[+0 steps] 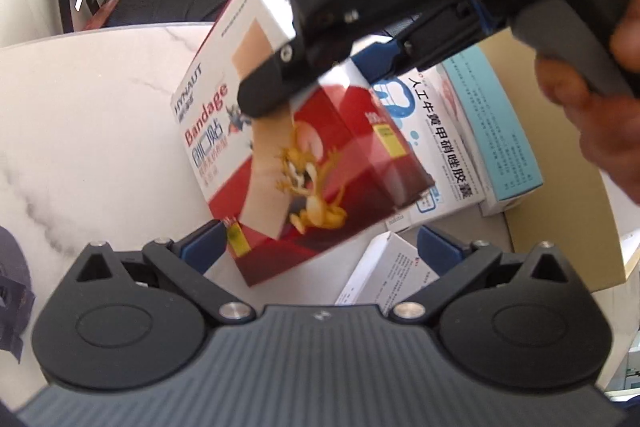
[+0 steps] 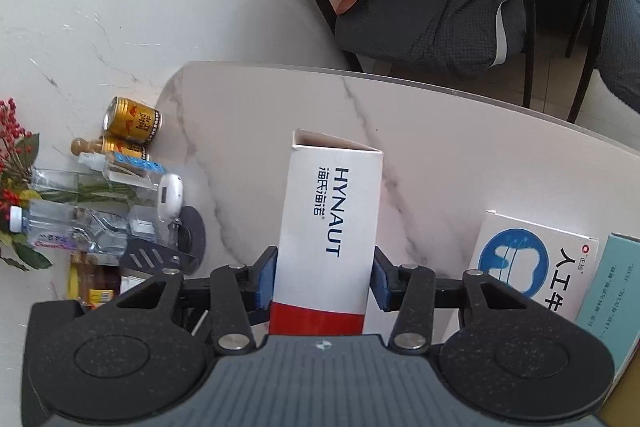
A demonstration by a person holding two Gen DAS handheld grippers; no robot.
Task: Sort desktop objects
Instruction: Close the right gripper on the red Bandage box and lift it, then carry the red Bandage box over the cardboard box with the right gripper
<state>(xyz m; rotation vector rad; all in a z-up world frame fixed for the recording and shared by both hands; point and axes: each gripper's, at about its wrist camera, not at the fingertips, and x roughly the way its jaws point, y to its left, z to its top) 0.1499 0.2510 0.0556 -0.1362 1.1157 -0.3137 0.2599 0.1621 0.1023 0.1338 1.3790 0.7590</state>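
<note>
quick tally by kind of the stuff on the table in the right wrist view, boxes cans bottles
Boxes: 3, the bandage box in the right gripper, the white medicine box, the teal box
Gold cans: 2, and
Clear bottles: 2, and
Total: 7

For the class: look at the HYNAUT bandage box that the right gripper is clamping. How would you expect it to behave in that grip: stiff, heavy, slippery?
The bandage box is thin card, so it probably dents if the right gripper squeezes hard. It looks light for its size. Its glossy faces could slip, and it hangs tilted above the table.
</note>
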